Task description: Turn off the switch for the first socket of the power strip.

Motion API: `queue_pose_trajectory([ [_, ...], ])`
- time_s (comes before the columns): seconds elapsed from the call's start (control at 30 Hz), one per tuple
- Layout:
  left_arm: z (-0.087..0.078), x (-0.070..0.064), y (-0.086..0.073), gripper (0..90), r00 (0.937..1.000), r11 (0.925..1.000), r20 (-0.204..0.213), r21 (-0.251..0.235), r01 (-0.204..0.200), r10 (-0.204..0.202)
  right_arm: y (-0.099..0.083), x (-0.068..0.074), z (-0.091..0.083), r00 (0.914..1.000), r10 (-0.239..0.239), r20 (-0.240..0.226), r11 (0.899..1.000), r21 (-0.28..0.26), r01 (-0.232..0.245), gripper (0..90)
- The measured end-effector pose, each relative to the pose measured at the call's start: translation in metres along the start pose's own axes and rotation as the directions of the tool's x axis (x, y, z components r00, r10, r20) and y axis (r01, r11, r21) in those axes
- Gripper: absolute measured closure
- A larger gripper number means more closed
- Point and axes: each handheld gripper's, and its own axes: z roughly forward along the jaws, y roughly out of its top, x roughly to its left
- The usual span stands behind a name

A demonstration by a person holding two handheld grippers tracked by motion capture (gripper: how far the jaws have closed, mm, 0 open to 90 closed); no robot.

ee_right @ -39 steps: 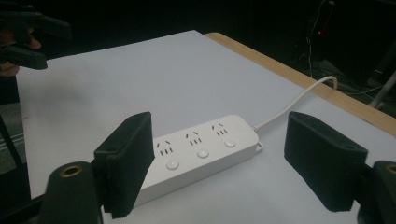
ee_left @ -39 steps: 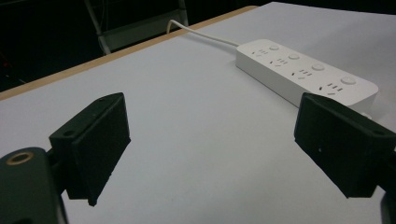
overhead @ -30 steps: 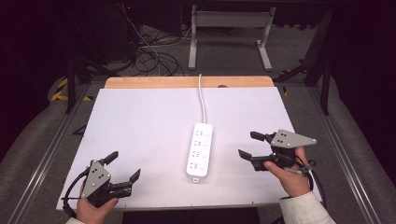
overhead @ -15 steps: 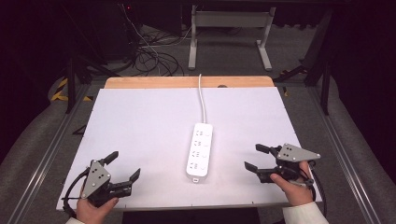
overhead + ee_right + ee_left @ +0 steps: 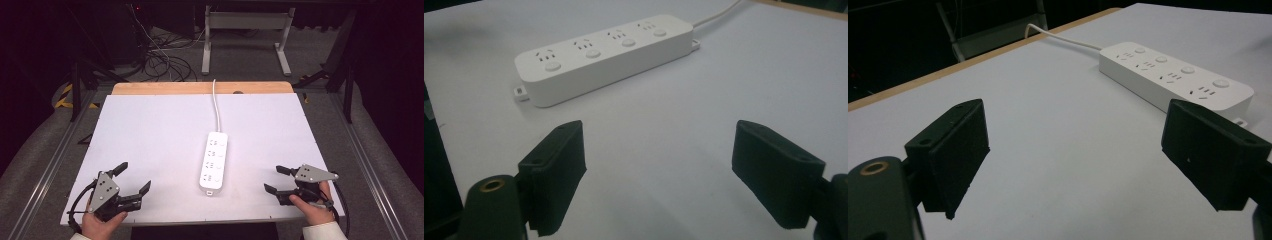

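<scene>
Two tools, my left tool (image 5: pixel 131 179) and right tool (image 5: pixel 276 179), rest wide open and empty at the counter's (image 5: pixel 150 130) near edge, flanking the power strip (image 5: pixel 214 161) lying mid-counter. Risk, as I judge it: its smooth casing may skid if I pinch unevenly, and the cord (image 5: pixel 216 102) could drag.

Your left black two-jaw gripper (image 5: pixel 131 179) sits low at near-left, jaws wide apart, empty. Right black two-jaw gripper (image 5: pixel 276 179) at near-right, jaws also spread, nothing betw. them.

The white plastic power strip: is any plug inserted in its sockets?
No, the white plastic power strip shows four empty socket groups, each beside a round button.
</scene>
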Motion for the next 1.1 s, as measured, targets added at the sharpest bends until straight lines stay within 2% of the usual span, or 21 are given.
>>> queue_pose_trajectory([
  [0.13,0.001,0.000,0.000,11.7,1.0000,0.9999,0.002,0.011,0.000,0.000,-0.008,0.003,0.003,0.9998,0.019,0.007,0.999,0.046,-0.019,21.8],
  [0.27,0.002,0.001,-0.001,11.7,0.9999,0.9999,0.005,0.014,0.010,-0.010,-0.012,0.005,0.004,0.9994,0.033,0.013,0.998,0.057,-0.033,21.6],
  [0.4,0.003,0.002,-0.001,11.7,1.0000,0.9999,-0.002,0.014,0.000,0.000,-0.014,0.005,0.007,0.9994,0.017,0.030,0.996,0.087,-0.019,21.6],
  [0.57,0.004,0.001,-0.001,11.7,1.0000,0.9999,-0.002,0.009,-0.008,0.008,-0.009,0.003,0.003,0.9989,0.007,0.047,1.000,0.030,-0.008,21.6],
  [0.7,0.003,0.002,0.000,11.6,0.9999,0.9999,-0.002,0.000,-0.012,0.012,-0.006,0.003,0.000,0.9985,0.000,0.056,1.000,0.005,0.000,21.7],
  [0.8,0.003,0.002,0.000,11.4,1.0000,1.0000,0.003,0.000,-0.001,0.001,-0.006,0.004,0.001,0.9991,-0.004,0.042,1.000,0.004,0.003,23.1],
  [0.87,0.003,0.003,0.000,11.5,0.9997,0.9997,0.019,0.019,0.017,-0.017,-0.006,0.005,0.001,0.9992,-0.009,0.040,1.000,0.003,0.009,24.1],
  [0.97,0.002,0.005,0.001,11.7,0.9989,0.9991,0.030,0.023,0.034,-0.035,-0.006,0.004,0.000,0.9985,-0.007,0.055,1.000,0.006,0.007,24.4],
  [1.1,0.002,0.006,0.000,11.7,0.9996,0.9996,0.015,0.015,0.024,-0.024,-0.006,0.004,-0.001,0.9978,-0.006,0.065,1.000,0.004,0.006,24.1],
])
